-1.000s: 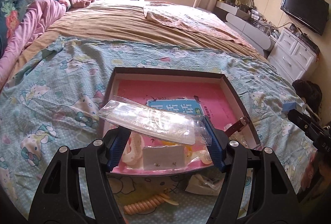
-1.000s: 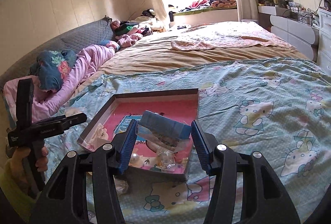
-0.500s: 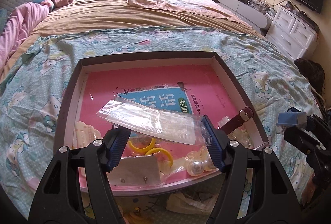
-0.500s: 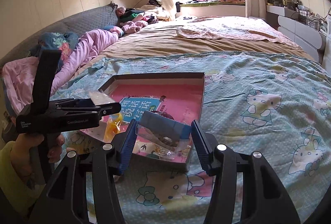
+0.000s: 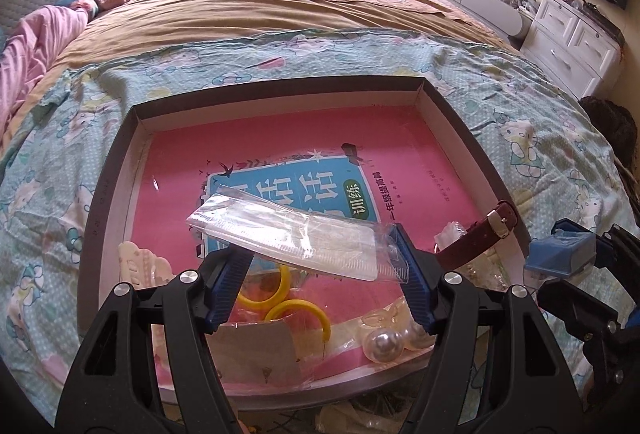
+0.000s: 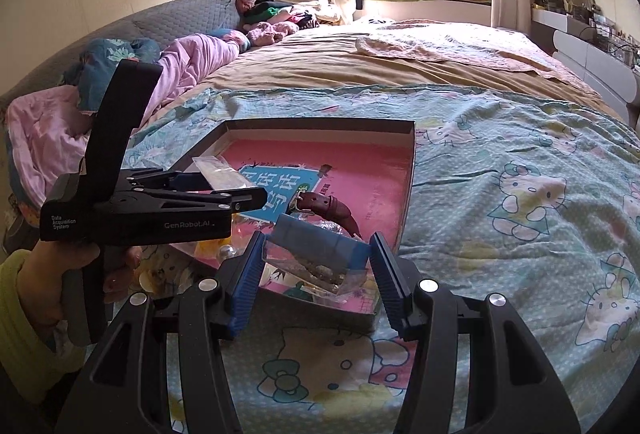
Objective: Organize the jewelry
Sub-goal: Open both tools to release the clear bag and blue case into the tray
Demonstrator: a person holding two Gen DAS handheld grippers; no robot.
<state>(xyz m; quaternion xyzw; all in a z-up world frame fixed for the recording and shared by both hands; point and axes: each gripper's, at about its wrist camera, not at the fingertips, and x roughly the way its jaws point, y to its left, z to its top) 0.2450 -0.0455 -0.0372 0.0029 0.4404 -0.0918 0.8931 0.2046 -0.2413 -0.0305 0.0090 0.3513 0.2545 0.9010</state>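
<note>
Both grippers hold packets over the tray (image 5: 120,169) on the bed.
Left wrist view: the left gripper (image 5: 324,274) has its jaws clamped on a clear plastic packet (image 5: 288,234) above the tray's near end, over yellow rings (image 5: 296,310) and pearls (image 5: 384,344). Right wrist view: the right gripper (image 6: 316,270) has its jaws clamped on a blue-topped packet (image 6: 320,246) at the tray's near corner, beside a maroon strap (image 6: 328,207).

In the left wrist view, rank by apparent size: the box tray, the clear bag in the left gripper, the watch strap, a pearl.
1. box tray
2. clear bag, though nearness inflates it
3. watch strap
4. pearl
</note>
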